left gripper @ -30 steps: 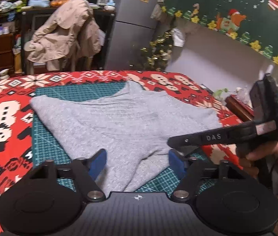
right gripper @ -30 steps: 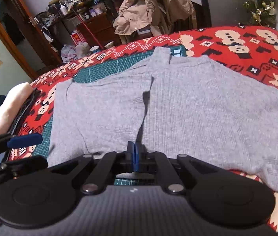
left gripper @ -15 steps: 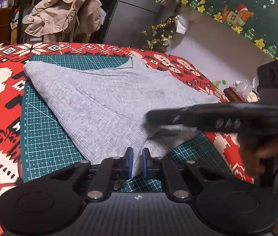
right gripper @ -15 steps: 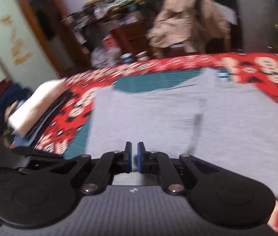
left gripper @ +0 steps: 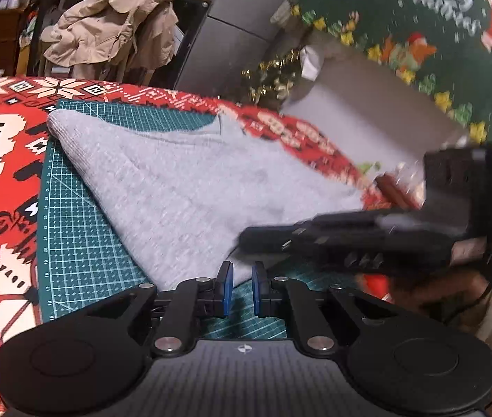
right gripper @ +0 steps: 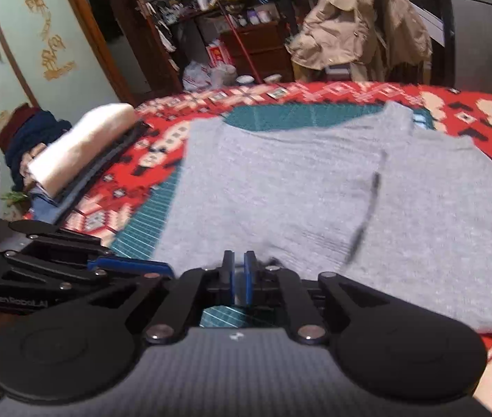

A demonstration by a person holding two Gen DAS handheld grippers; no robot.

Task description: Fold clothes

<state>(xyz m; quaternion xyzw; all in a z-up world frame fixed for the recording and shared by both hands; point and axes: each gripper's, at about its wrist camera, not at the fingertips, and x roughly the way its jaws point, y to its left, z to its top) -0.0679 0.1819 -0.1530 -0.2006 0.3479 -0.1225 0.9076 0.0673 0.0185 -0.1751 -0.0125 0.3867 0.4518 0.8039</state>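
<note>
Sweater (left gripper: 183, 187) hem nipped by left tool (left gripper: 242, 274), just closed, and right tool (right gripper: 239, 260), just loosening, "Merry Christmas" banner (left gripper: 437, 17)

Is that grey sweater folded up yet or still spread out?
Partly folded: the grey sweater has one side flap laid over its middle; the rest lies spread flat.

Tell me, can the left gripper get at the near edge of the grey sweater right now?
Probably yes: the left gripper sits right at the grey sweater edge, nothing between them.
</note>
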